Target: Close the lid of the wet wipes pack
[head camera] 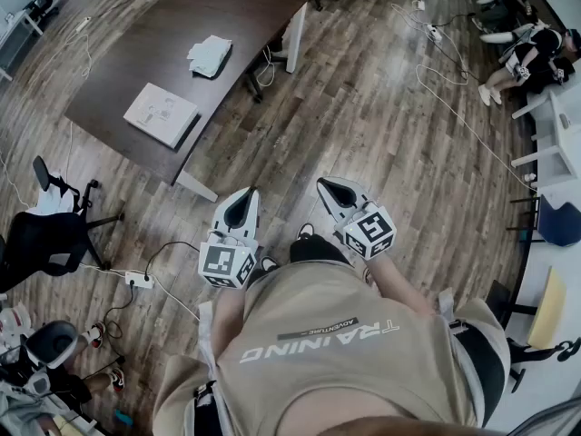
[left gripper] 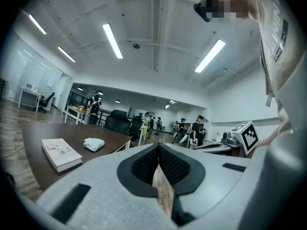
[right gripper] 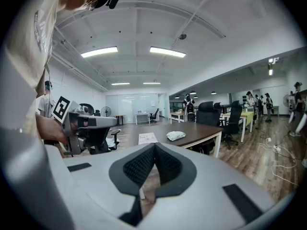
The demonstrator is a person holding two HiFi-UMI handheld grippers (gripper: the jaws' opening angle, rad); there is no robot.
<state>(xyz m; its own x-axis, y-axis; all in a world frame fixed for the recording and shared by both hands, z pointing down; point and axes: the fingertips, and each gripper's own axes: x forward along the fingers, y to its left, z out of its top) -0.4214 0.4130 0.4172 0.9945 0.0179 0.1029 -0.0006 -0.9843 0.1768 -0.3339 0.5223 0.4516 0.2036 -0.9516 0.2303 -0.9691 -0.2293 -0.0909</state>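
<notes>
Two tongs, the left tongs (head camera: 245,198) and the right tongs (head camera: 329,187), are squeezed together holding nothing, near the floor (head camera: 381,107), while the wipes pack (head camera: 210,55) lies on the far desk (head camera: 182,25), right of a book (head camera: 160,113).

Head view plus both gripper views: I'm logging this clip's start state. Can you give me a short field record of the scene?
table: dark brown wooden table, ahead of the person, out of reach
pack: pale soft wet wipes pack on the table's far part; lid state too small to tell
other item: white printed book on the table, nearer, apart from the pack
left: left gripper jaws together, nothing between
right: right gripper jaws together, nothing between
stage: pack untouched
</notes>
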